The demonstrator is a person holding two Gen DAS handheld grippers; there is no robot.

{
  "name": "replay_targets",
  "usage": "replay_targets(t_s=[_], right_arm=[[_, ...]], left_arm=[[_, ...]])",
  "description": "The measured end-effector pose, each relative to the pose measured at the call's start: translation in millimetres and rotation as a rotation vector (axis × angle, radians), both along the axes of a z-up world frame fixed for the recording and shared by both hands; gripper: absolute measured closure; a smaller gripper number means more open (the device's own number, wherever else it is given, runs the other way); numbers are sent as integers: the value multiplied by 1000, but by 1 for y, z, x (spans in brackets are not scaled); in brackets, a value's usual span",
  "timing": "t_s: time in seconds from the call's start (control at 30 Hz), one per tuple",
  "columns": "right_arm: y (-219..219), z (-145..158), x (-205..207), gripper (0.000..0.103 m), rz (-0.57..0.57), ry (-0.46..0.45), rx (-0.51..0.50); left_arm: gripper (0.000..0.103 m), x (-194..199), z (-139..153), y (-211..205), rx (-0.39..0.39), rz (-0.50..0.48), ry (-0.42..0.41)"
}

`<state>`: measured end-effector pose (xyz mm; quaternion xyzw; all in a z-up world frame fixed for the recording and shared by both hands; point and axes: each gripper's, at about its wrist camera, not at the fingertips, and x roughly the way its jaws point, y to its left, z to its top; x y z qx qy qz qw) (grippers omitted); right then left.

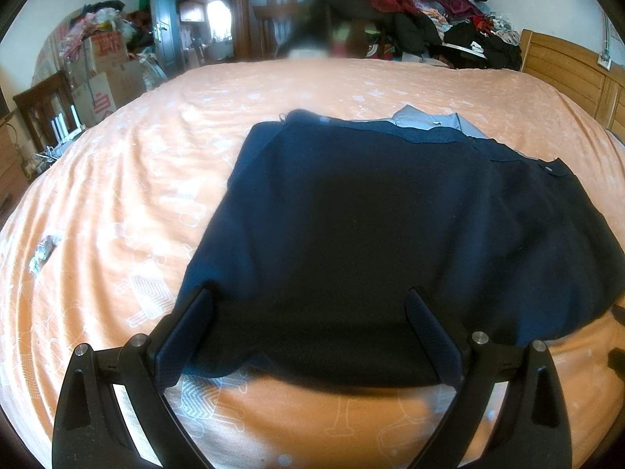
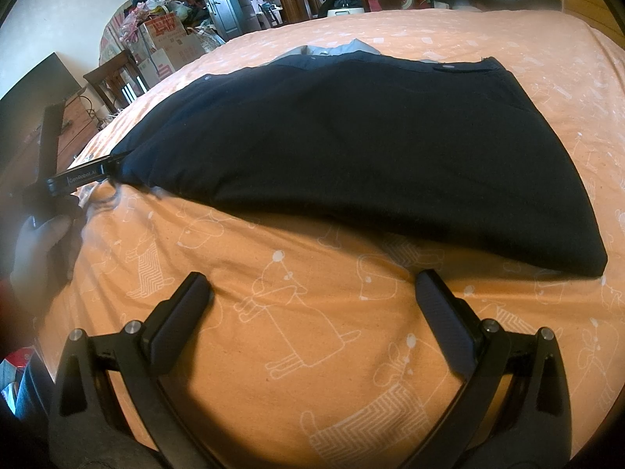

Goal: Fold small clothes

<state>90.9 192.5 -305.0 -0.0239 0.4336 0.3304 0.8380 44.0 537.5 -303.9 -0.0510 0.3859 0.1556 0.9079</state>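
A dark navy garment point(image 1: 371, 226) lies flat on the orange bed sheet point(image 1: 136, 179), with a grey lining point(image 1: 429, 119) showing at its far edge. My left gripper point(image 1: 308, 312) is open, its two fingers straddling the garment's near hem. In the right wrist view the same garment point(image 2: 351, 148) spreads across the middle. The left gripper point(image 2: 90, 174) touches its left corner, held by a gloved hand point(image 2: 39, 242). My right gripper point(image 2: 312, 293) is open over bare sheet, just short of the garment's near edge, with nothing between its fingers.
A heap of clothes point(image 1: 449, 11) covers the far end of the bed beside a wooden headboard point(image 1: 566, 70). A person point(image 1: 324, 39) is beyond the far edge. Cardboard boxes point(image 1: 101, 62) and a wooden chair point(image 1: 43, 105) stand at left. A small wrapper point(image 1: 43, 252) lies on the sheet.
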Motion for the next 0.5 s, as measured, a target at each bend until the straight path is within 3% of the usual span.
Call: replay_targets(t_s=[0.5], right_arm=[[3,2,-2,0,1,0,6]], left_arm=[[3,2,-2,-1,11,0,3]])
